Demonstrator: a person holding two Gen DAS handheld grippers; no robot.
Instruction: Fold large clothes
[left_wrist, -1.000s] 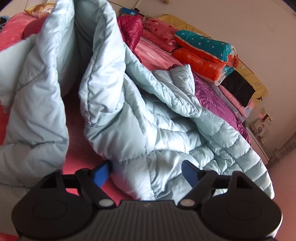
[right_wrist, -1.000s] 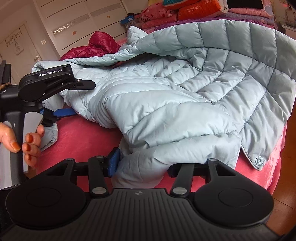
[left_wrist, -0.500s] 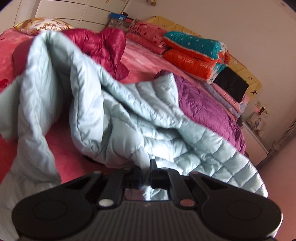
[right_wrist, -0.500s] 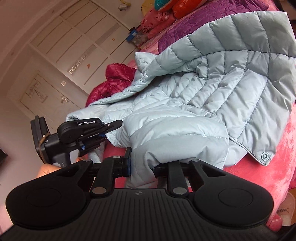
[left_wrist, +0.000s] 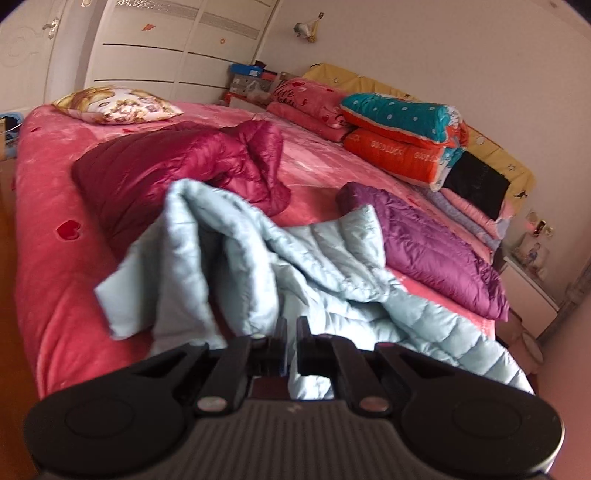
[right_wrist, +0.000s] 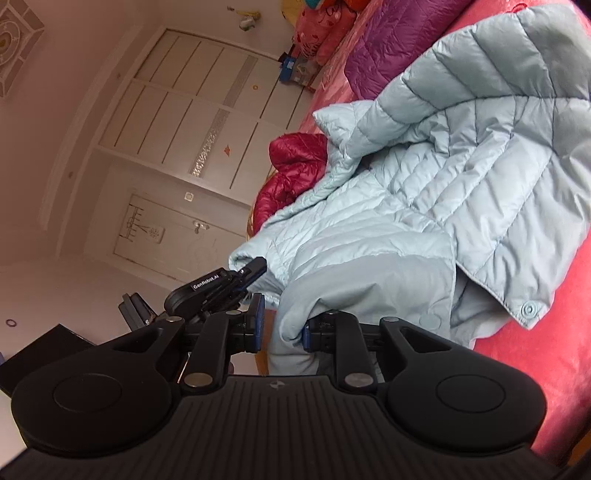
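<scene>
Left wrist view | left gripper and right gripper both pinch pale-blue quilted down jacket near red bed's front edge | best lift evenly, keeping hem taut.

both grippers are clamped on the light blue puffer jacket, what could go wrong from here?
1. The left gripper pinches only a thin edge of the light blue jacket; the slick fabric may slip out.
2. The right gripper holds a bunched wad, so the fold may come out uneven.
3. The lifted jacket could drag the maroon jacket.
</scene>
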